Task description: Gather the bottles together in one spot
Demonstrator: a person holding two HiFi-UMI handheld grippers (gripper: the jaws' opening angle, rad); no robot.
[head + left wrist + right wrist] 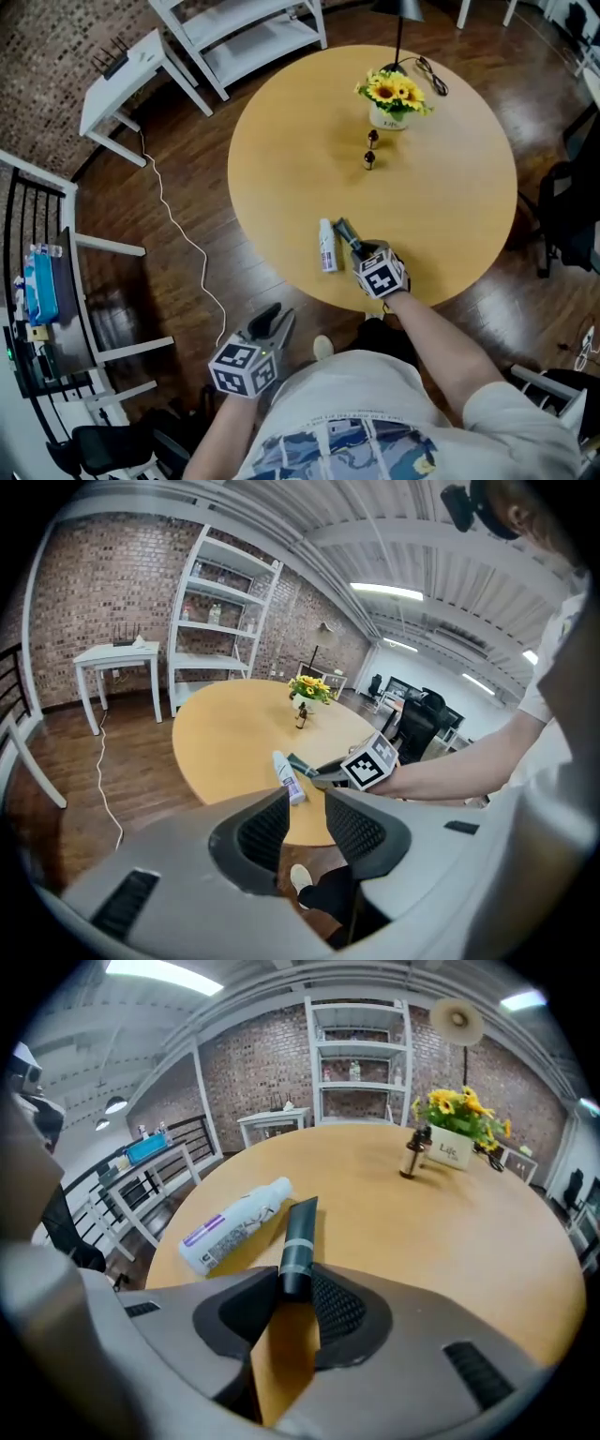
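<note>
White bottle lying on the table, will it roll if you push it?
Probably: the white bottle lies on its round side on the smooth table, so a sideways push likely rolls it. It looks plastic, so probably light and hard to break.

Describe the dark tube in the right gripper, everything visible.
The dark tube is slim, blackish, plastic-looking, with a pale band around its middle and a flat far end. It lies on the table near its edge; the right gripper is shut on its near end. The white bottle lies close beside it.
</note>
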